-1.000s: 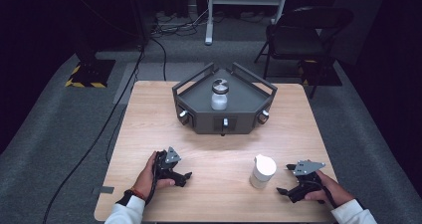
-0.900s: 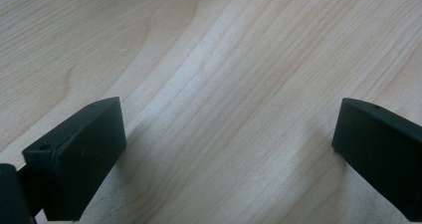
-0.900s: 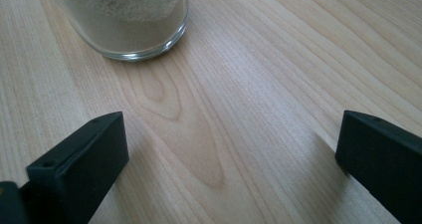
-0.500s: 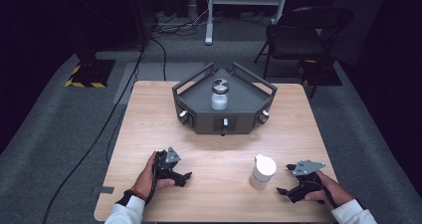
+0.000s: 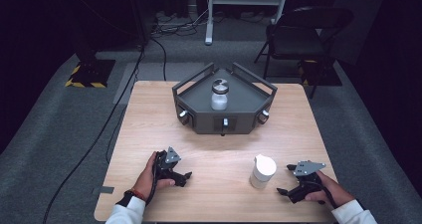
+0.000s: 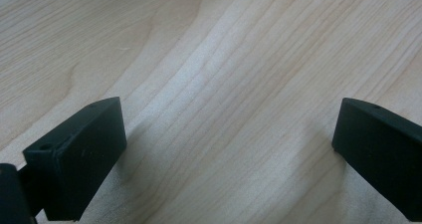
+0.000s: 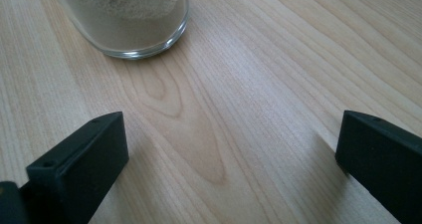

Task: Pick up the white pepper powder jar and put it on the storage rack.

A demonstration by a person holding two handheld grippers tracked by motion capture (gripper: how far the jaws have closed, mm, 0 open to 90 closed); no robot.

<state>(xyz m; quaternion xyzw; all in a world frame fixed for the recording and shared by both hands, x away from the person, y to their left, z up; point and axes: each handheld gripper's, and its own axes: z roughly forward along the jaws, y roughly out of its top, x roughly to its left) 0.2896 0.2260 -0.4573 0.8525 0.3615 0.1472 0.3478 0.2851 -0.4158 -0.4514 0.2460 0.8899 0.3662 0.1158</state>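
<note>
Beside right gripper (image 5: 287, 179): white-capped jar (image 5: 262, 171).

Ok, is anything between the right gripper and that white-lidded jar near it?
Nothing visible. The right gripper rests open on the table, and only bare wood lies between it and the jar.

White-lidded jar (image 5: 262, 171) on pale wood-grain table (image 5: 214, 154).
</note>
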